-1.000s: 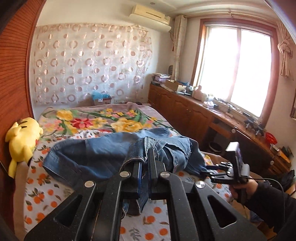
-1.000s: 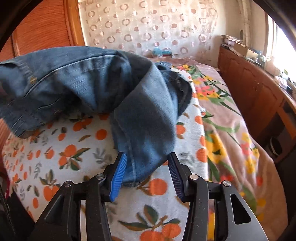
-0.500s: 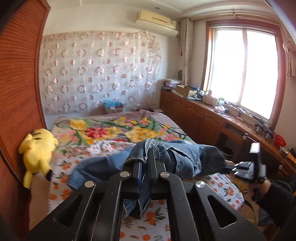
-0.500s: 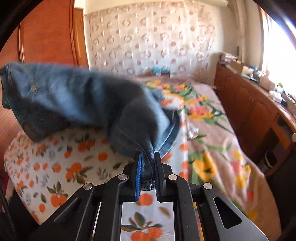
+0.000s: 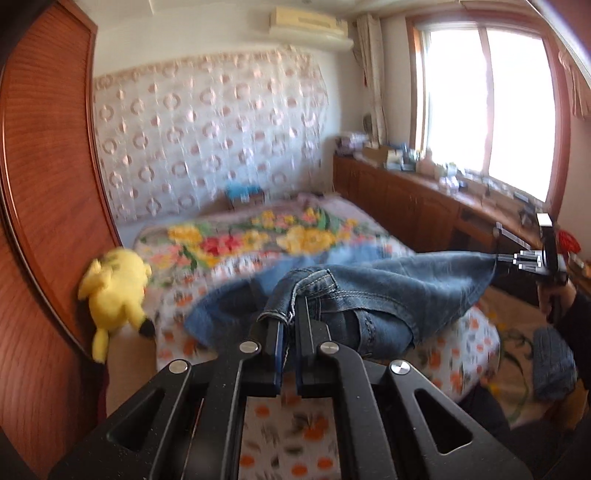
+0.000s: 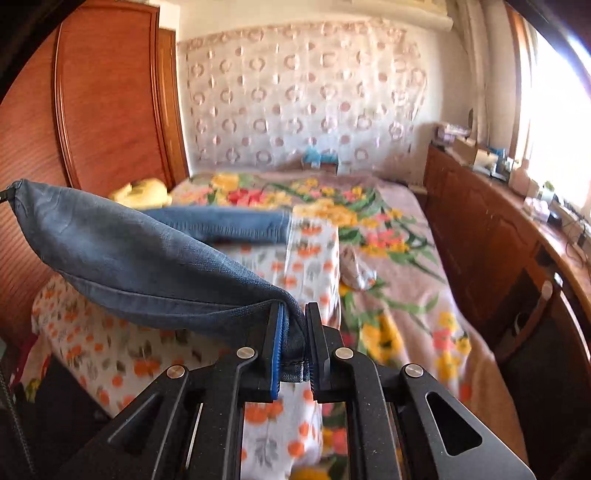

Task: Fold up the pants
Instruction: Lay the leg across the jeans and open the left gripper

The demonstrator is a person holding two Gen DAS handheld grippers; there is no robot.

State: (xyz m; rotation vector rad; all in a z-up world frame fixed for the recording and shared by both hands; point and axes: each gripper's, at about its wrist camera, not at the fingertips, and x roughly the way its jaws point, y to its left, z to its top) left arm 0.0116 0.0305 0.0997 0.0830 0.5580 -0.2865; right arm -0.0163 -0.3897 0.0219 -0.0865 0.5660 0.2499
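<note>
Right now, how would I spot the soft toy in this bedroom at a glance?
Start at the bed with its orange-print sheet, then go to the side by the reddish wooden wardrobe. The plush toy lies wedged there against the wood. It is bright yellow with black-tipped ends, unlike the blue jeans lifted over the bed.

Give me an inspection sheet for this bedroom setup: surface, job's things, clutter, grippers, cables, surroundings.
Surface: bed with floral blanket and an orange-print sheet at the near end.
Job's things: jeans lifted and stretched between both grippers, part trailing on the bed.
Clutter: yellow plush at the bed's left edge; a blue item at the far end.
Grippers: left gripper shut on jeans; right gripper shut on jeans.
Cables: dark cord at the right view's left edge.
Surroundings: wooden wardrobe, patterned curtain, bright window, cluttered counter, air conditioner.
</note>
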